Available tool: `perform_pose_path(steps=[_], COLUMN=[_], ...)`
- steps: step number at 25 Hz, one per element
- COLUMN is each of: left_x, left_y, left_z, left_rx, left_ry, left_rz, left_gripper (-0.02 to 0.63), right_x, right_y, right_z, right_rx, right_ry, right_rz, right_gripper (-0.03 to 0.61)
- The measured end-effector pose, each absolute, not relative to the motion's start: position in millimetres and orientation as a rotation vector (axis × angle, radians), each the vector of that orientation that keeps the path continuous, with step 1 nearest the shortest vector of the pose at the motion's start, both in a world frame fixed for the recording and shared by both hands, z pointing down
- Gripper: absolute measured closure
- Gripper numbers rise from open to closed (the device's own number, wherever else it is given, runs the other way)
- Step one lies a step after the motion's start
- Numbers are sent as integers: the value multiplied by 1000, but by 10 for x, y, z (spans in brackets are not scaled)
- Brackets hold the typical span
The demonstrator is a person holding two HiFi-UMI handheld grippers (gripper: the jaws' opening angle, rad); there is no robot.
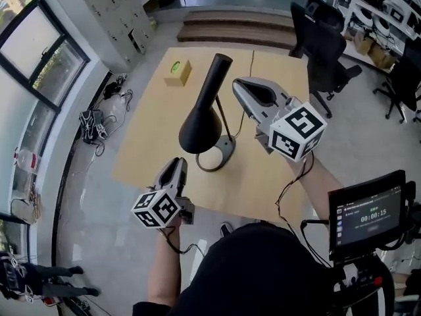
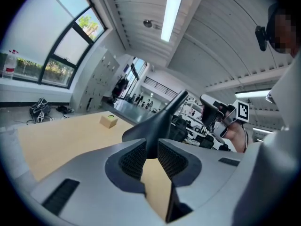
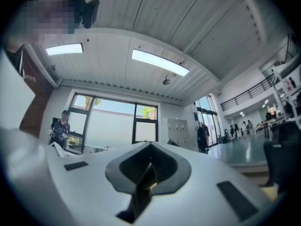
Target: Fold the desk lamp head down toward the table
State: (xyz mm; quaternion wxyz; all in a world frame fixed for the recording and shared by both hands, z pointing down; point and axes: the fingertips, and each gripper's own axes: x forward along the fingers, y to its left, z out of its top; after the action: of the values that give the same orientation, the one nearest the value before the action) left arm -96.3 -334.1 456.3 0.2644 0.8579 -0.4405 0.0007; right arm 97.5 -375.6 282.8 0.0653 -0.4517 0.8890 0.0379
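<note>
A black desk lamp (image 1: 200,127) stands on the wooden table (image 1: 151,124), its cone head upright with the narrow neck pointing up, over a ring base (image 1: 220,155). My left gripper (image 1: 176,164) hovers at the table's near edge, just short of the lamp head's wide rim. Its jaws are shut to a thin slit with nothing held. In the left gripper view (image 2: 151,147) the lamp (image 2: 155,121) shows beyond the tips. My right gripper (image 1: 240,87) hangs to the right of the lamp's neck, apart from it and shut. The right gripper view (image 3: 150,161) looks up at ceiling and windows, with no lamp in it.
A small cardboard box (image 1: 177,72) with a green mark sits at the table's far left. Black office chairs (image 1: 322,45) stand off the right side. The lamp's cord (image 1: 252,64) runs to the far edge. Bags (image 1: 92,125) lie on the floor at left.
</note>
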Motion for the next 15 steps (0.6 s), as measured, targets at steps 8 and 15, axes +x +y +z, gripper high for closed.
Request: perform_pose_path(steps=[8,15], left_x=[-655,-370], left_y=[-2970,-2674], left_z=[4487,4634], left_rx=[2386,2465], left_ry=[-1121,-1057], left_rz=[51,167], left_gripper=[541,541], right_x=[827,707], right_y=[-3259,-2810], right_z=[3688,4274], right_rx=[-1225,-1190], right_ry=[2765,2815], right_rz=[-232,-383], right_gripper=[574,574])
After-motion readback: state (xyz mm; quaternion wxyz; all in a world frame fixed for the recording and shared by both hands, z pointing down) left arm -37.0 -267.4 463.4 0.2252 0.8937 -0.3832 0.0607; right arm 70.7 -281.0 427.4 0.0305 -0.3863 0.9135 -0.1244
